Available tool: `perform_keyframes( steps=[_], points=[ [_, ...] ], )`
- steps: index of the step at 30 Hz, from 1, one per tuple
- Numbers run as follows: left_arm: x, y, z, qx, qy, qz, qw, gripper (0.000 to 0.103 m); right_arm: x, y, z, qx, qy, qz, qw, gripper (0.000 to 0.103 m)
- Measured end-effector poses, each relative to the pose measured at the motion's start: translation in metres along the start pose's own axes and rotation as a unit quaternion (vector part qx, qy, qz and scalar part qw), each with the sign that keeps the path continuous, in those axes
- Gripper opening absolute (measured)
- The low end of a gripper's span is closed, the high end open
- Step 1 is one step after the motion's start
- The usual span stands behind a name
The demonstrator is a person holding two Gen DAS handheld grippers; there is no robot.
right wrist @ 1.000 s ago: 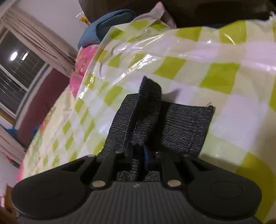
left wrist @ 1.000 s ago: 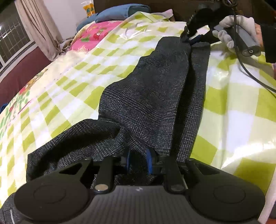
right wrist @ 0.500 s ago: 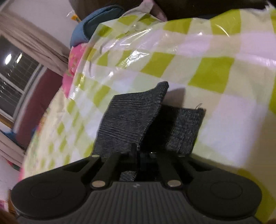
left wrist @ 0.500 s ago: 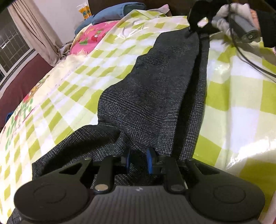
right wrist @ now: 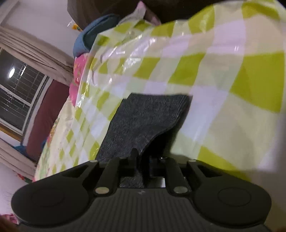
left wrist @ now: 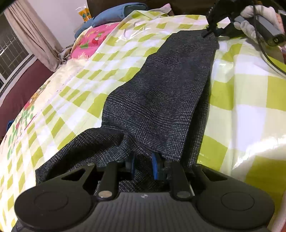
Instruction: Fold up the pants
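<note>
Dark grey checked pants (left wrist: 160, 92) lie on a bed covered by a green-and-white checked plastic sheet (left wrist: 246, 114). One leg lies stacked on the other, running away from me. My left gripper (left wrist: 143, 165) is shut on the pants at the waist end, with fabric bunched between its blue pads. My right gripper (left wrist: 210, 31), held by a white-gloved hand, grips the leg hems at the far end. In the right wrist view the right gripper (right wrist: 143, 164) is shut on the hem cloth (right wrist: 143, 121), which lies flat ahead of it.
A blue pillow (left wrist: 114, 16) and a pink patterned cover (left wrist: 93, 39) lie at the head of the bed. Curtains (left wrist: 34, 35) and a window are at the left. A dark headboard stands behind. A cable (left wrist: 268, 55) trails from the right gripper.
The right gripper has pulled the leg hems farther away. The upper leg, bunched up a second ago, now lies flat and aligned over the lower one. The left gripper has kept its hold.
</note>
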State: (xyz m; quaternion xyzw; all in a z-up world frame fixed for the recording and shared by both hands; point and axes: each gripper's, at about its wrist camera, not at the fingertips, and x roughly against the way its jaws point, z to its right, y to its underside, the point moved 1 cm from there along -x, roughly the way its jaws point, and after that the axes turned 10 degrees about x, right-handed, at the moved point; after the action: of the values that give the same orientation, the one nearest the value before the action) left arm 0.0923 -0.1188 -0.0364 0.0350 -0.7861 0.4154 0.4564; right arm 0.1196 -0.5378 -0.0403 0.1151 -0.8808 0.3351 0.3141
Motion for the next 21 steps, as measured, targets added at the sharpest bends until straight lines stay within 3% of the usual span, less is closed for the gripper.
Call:
perform_keyframes(
  steps=[2,3,4,5,10,11,13,16,21],
  points=[
    [-0.001,-0.001,0.000,-0.001,-0.001,-0.001,1.0000,0.034,-0.005,-0.007,0.001,-0.013,-0.007,-0.002,1.000,0.024],
    [-0.001,-0.001,-0.001,0.001,-0.001,-0.002,1.0000,0.034,-0.006,-0.012,-0.003,-0.013,-0.002,0.001,1.000,0.021],
    [-0.001,-0.002,-0.001,0.004,0.000,-0.002,1.0000,0.034,-0.007,-0.018,-0.013,-0.002,0.005,0.005,1.000,0.006],
    [-0.001,-0.002,-0.002,0.006,0.001,-0.003,1.0000,0.034,-0.009,-0.022,-0.024,0.010,-0.004,0.008,1.000,0.005],
    [0.001,0.000,-0.007,0.009,-0.004,-0.008,0.9999,0.034,0.016,-0.045,-0.071,0.034,-0.130,0.069,0.989,0.004],
    [0.001,0.000,-0.007,0.011,-0.003,-0.008,0.9999,0.034,0.019,-0.046,-0.069,0.038,-0.129,0.077,0.988,0.004],
    [-0.001,0.001,-0.006,0.011,-0.003,-0.006,0.9999,0.034,0.010,-0.043,-0.055,0.049,-0.075,0.063,0.994,0.005],
    [-0.002,0.001,-0.003,0.008,-0.003,-0.003,1.0000,0.033,-0.023,-0.030,-0.024,0.055,0.006,-0.020,0.998,0.008],
    [-0.001,0.001,-0.004,0.005,-0.001,-0.006,1.0000,0.033,-0.021,-0.018,-0.008,0.041,0.009,-0.022,0.999,0.011]
  ],
)
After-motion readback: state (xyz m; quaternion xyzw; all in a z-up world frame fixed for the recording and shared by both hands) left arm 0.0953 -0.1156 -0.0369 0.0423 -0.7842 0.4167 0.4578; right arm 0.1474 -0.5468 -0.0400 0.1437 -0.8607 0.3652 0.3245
